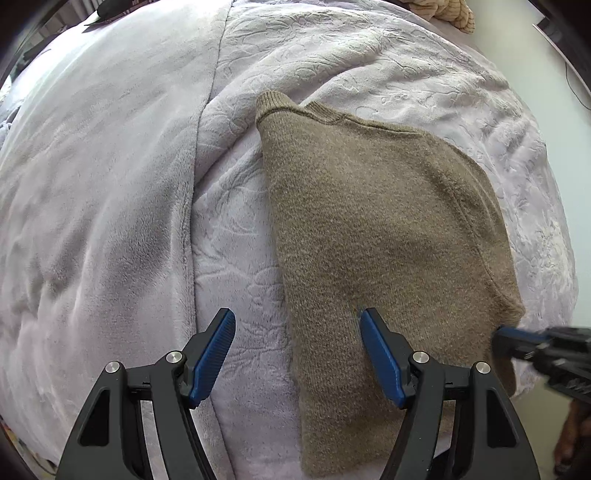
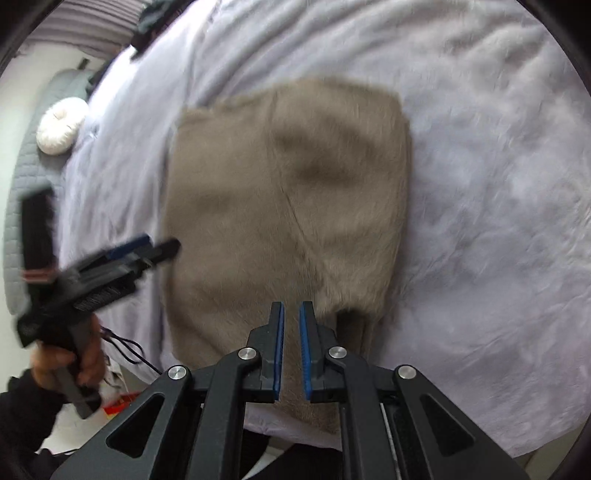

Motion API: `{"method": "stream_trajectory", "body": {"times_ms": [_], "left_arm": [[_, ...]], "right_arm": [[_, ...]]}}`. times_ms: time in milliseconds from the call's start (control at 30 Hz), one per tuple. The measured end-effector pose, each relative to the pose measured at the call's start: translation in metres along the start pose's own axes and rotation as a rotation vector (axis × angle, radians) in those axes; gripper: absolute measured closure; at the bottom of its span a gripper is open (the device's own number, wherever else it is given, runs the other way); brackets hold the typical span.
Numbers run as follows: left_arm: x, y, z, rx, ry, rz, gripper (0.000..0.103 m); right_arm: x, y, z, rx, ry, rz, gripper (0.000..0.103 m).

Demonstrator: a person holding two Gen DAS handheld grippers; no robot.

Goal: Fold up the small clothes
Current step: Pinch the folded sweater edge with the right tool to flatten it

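Observation:
A brown knit garment (image 1: 380, 236) lies folded flat on the lilac blanket (image 1: 110, 192); it also shows in the right wrist view (image 2: 288, 199), blurred. My left gripper (image 1: 297, 317) is open and empty, its jaws wide apart over the garment's left edge, with the right finger (image 1: 380, 354) above the knit. My right gripper (image 2: 291, 306) is nearly shut with a narrow gap, over the garment's near edge; whether cloth is pinched there is unclear. Its blue tip shows in the left wrist view (image 1: 517, 338) at the garment's right edge. The left gripper appears at the left of the right wrist view (image 2: 147, 247).
The blanket (image 2: 498, 184) covers a bed. A white round cushion (image 2: 59, 125) lies on a grey quilted surface at far left. A beige cloth (image 1: 447, 13) sits at the bed's far end. The bed's edge and floor lie at right (image 1: 561, 129).

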State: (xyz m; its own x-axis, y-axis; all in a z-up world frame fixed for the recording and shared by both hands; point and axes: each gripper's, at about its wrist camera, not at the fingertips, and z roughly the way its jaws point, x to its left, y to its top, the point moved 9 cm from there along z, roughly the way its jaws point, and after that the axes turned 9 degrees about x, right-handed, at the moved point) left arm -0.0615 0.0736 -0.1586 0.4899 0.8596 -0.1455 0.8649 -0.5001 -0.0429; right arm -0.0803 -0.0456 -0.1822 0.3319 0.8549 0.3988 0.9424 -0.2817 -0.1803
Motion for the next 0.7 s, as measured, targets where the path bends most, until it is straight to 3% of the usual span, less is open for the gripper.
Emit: {"method": "stream_trajectory", "body": {"times_ms": [67, 333, 700], "left_arm": [[-0.001, -0.003, -0.001, 0.003, -0.005, 0.003, 0.031], [-0.004, -0.013, -0.007, 0.012, -0.008, 0.024, 0.031], [-0.008, -0.027, -0.024, 0.029, 0.003, 0.026, 0.031]], "right_arm": [[-0.019, -0.011, 0.009, 0.031, -0.022, 0.025, 0.094], [-0.012, -0.019, 0.01, 0.031, 0.0, 0.073, 0.094], [-0.028, -0.016, -0.03, -0.033, -0.029, 0.135, 0.093]]}}
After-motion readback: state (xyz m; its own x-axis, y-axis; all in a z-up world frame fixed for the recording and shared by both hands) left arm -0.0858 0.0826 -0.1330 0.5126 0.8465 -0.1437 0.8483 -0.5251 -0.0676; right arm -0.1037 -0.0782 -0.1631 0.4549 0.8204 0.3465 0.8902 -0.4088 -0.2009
